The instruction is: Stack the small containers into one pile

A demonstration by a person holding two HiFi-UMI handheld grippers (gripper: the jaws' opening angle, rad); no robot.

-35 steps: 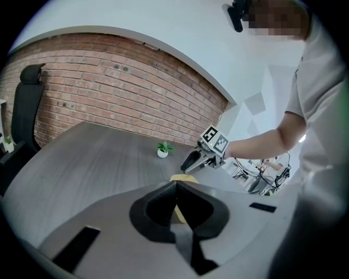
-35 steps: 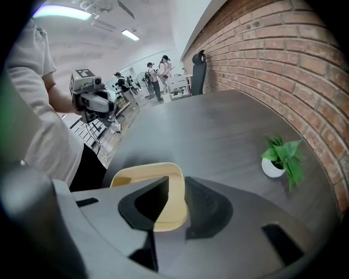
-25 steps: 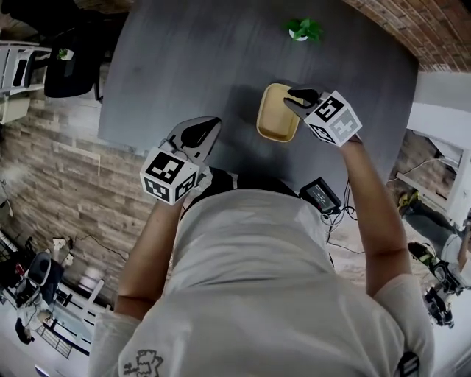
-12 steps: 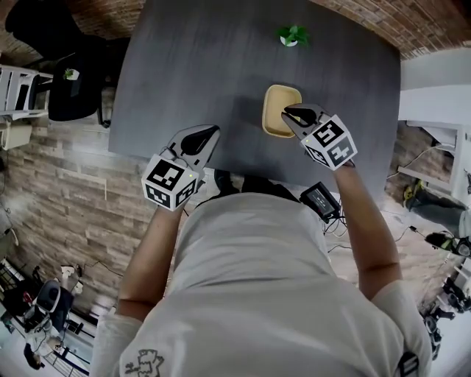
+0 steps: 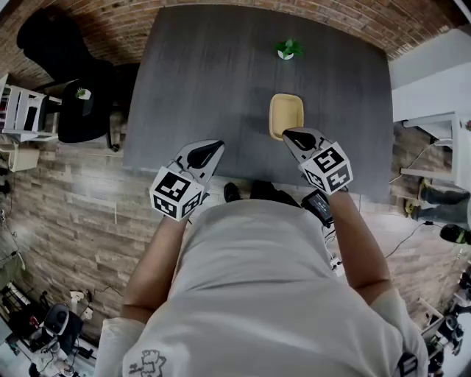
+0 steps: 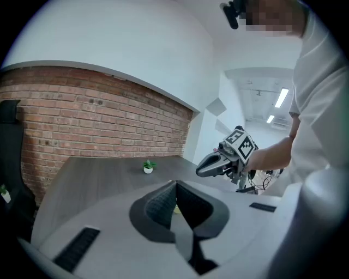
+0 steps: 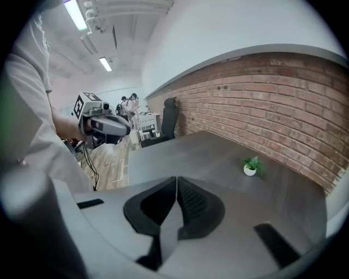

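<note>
pulled my right claw (image 5: pixel 296 138) back off the yellow container (image 5: pixel 285 114), closing empty. left claw (image 5: pixel 203 154) shut, empty too. pile looks done, next just rest both.

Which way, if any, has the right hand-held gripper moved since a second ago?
Yes. The right hand-held gripper drew back off the yellow container toward the near edge of the table; its jaws are closing, empty.

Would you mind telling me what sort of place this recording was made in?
Most likely an office or lab workspace: a large dark grey table stands near a brick wall, with a black office chair beside it and ceiling strip lights over an open area beyond.
</note>
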